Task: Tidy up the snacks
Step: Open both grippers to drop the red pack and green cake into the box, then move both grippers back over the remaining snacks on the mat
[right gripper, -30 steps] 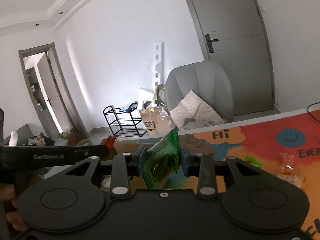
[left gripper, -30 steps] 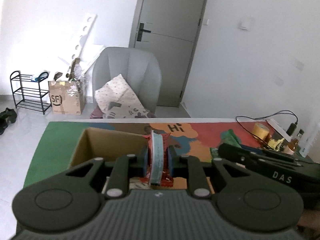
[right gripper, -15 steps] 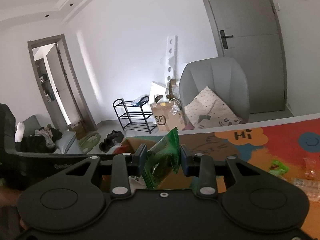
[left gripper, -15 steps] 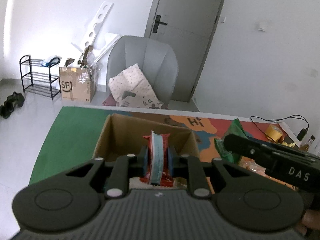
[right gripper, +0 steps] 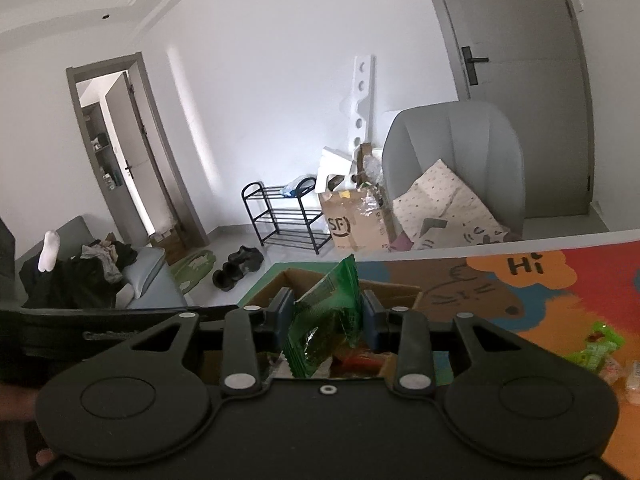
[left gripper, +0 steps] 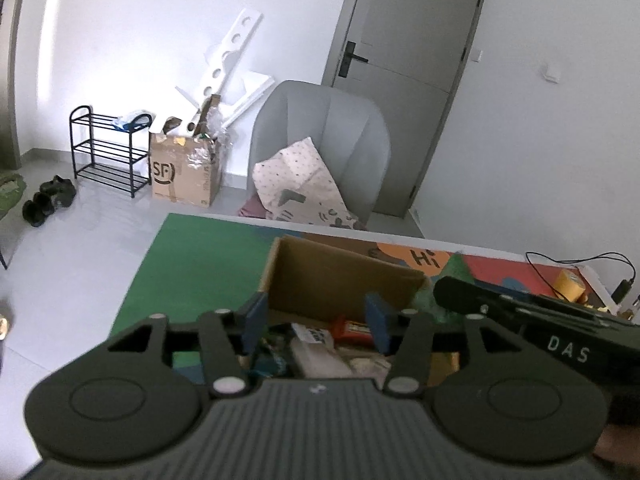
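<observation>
1. Your left gripper (left gripper: 316,320) has just spread its fingers apart, empty, above the open brown cardboard box (left gripper: 340,280) on the table.
2. Your right gripper's (right gripper: 326,316) fingers, just loosening, barely pinch the crinkly green foil snack packet (right gripper: 324,320); it could slip outside the box.

box (left gripper: 340,280): brown | snack bag (right gripper: 326,320): shiny green | mat (left gripper: 200,264): green, with red, orange and brown shapes | chair (left gripper: 320,136): grey | pillow (left gripper: 298,180): cream with small dots | rack (left gripper: 106,152): black | door (left gripper: 404,52): grey | walls (left gripper: 140,32): white
</observation>
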The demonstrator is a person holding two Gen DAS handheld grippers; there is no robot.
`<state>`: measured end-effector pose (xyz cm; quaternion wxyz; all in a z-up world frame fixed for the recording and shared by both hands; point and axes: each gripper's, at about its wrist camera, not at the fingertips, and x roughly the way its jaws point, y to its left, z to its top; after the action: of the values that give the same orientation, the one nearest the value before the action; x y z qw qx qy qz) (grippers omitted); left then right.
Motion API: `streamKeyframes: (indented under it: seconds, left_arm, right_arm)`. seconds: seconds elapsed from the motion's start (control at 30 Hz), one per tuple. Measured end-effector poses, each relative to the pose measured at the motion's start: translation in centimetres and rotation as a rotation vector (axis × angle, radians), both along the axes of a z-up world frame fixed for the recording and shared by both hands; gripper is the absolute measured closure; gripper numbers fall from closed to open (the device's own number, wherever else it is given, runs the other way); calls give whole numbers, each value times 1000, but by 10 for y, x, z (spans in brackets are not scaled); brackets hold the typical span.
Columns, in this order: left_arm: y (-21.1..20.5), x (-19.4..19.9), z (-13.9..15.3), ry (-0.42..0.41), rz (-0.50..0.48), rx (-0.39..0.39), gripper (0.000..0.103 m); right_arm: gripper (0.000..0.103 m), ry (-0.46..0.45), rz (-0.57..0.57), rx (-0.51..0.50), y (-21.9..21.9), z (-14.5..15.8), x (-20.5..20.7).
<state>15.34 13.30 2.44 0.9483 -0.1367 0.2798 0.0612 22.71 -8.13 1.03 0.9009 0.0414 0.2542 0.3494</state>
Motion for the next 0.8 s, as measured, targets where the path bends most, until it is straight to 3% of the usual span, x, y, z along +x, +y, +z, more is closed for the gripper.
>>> streamKeyframes:
  seconds: [0.17, 0.33, 0.43, 0.8]
  left_arm:
    - [2, -5, 2, -8, 16, 3, 28]
    - [-7, -4, 4, 9, 12, 25, 13]
    - [-14, -3, 5, 21, 1, 37, 9]
    - [-52, 0, 8, 8, -117, 57, 8]
  right_arm:
    - [39, 5, -9, 12, -5, 2, -3]
    - [31, 12, -51, 16, -22, 2, -7]
    - [23, 18, -80, 16, -35, 0, -8]
    - [0, 46, -198, 14, -90, -9, -17]
